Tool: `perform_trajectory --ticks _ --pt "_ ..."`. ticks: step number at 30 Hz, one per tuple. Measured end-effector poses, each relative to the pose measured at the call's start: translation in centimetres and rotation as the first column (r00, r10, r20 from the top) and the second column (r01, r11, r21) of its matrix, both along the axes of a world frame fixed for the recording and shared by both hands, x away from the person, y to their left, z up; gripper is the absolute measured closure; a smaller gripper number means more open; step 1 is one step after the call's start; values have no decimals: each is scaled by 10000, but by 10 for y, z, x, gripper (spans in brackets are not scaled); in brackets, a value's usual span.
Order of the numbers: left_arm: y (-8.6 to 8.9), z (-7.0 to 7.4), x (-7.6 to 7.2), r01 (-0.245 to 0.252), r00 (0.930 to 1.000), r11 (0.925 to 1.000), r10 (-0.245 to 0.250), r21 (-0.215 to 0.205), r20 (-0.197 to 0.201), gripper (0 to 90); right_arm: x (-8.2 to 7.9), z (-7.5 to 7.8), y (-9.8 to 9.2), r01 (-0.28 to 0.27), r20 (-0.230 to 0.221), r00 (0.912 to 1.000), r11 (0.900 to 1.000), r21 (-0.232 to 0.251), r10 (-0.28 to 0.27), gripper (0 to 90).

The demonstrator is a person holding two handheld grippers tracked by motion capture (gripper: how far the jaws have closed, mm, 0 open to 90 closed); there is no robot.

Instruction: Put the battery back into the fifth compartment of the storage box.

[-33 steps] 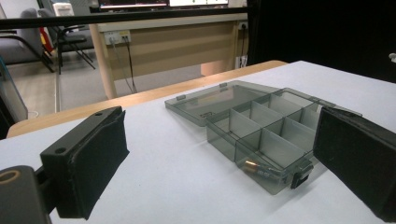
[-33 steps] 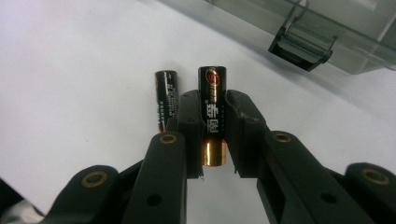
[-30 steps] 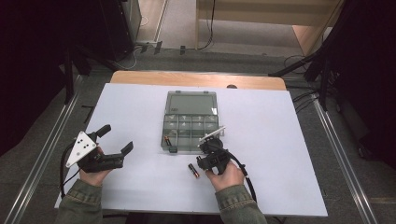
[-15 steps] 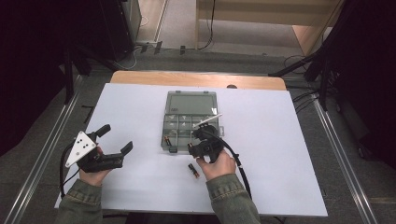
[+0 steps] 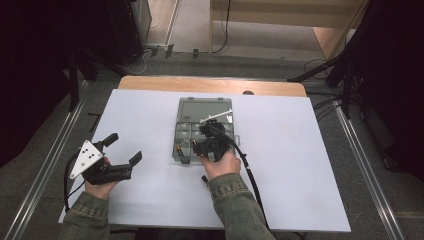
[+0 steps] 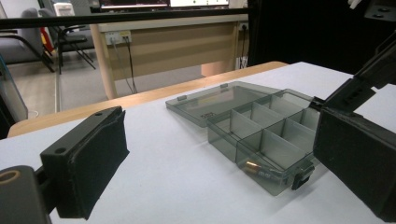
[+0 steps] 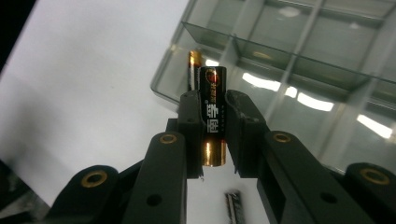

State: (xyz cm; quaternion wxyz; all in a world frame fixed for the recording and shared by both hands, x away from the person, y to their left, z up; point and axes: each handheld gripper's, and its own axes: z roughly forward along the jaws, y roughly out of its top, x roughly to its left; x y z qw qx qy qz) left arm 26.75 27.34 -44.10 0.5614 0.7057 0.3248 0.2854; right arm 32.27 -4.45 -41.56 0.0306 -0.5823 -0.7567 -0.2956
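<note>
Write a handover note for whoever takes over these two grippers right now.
Right gripper: shut on a battery, held over the near edge of the open compartment box.
Left gripper: open, holding nothing, near the table's left front, apart from the box.
Things: one battery in the box lies in the near-left compartment. Another battery on the table lies just in front of the box, by the right hand. The lid lies open flat on the far side.
Done: one battery stowed, a second picked up.
Left: probably drop the held battery into a compartment, then fetch the one on the table.
</note>
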Motion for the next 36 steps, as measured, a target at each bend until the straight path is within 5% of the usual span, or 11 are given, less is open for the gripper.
perform_trajectory --ticks 12,30,31,34,36 --pt "0 0 1 21 10000 10000 -21 -10 -7 32 21 -10 20 459 -591 9974 9952 869 -408 779" --pt "1 0 1 52 10000 9999 -52 -99 -31 32 40 -18 37 742 -861 9939 9959 510 -696 777" --pt "1 0 1 45 10000 9999 -46 -97 -16 32 40 -20 38 745 -832 9940 9961 463 -704 764" --pt "1 0 1 20 10000 9999 -20 -128 -13 32 39 -20 37 664 -656 9959 9964 527 -629 525" --pt "1 0 1 46 10000 9999 -46 -94 -24 32 37 -17 37 522 -348 9981 9975 468 -506 478"
